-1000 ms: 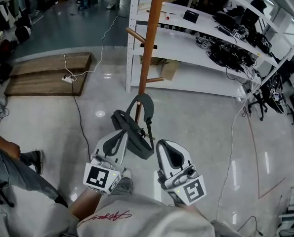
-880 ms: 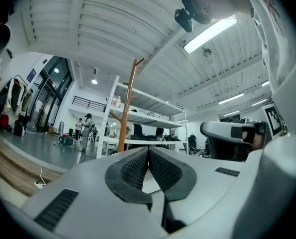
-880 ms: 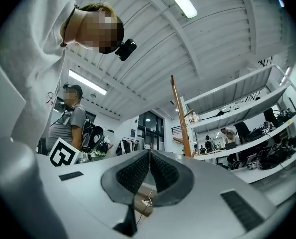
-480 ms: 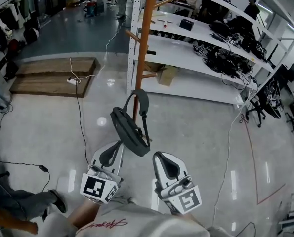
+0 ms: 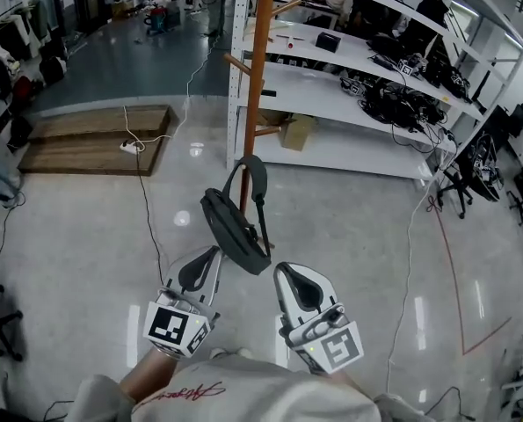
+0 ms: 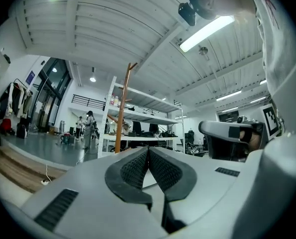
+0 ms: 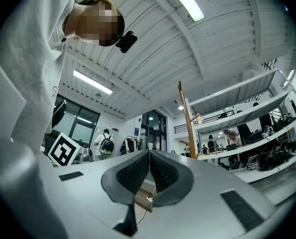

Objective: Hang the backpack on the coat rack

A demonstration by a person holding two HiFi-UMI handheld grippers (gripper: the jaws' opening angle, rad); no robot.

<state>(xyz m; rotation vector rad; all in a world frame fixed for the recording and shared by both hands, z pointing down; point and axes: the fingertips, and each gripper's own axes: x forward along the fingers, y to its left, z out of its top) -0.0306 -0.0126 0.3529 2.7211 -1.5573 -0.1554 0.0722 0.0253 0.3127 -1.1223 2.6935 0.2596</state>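
Observation:
The dark grey backpack [image 5: 234, 229] hangs against the lower part of the orange wooden coat rack pole [image 5: 259, 69], its strap [image 5: 249, 170] looped up along the pole. What holds the strap is hidden. My left gripper [image 5: 207, 258] is shut and empty just below-left of the bag. Below-right of the bag my right gripper [image 5: 288, 272] is shut and empty as well. In the left gripper view the pads [image 6: 148, 153] meet, and the pole [image 6: 121, 108] stands ahead. The right gripper view shows closed pads [image 7: 149, 156] and the pole [image 7: 187, 119]; the backpack appears in neither.
White shelving [image 5: 349, 104] with electronics stands right behind the rack. A cardboard box [image 5: 296, 132] lies under it. A wooden platform [image 5: 90, 136] lies to the left, a cable [image 5: 147, 209] crosses the glossy floor, and an office chair [image 5: 466, 183] stands at the right.
Both grippers have drawn back from the rack, and a gap now shows between the left gripper and the backpack. A person's legs at the left have left the view.

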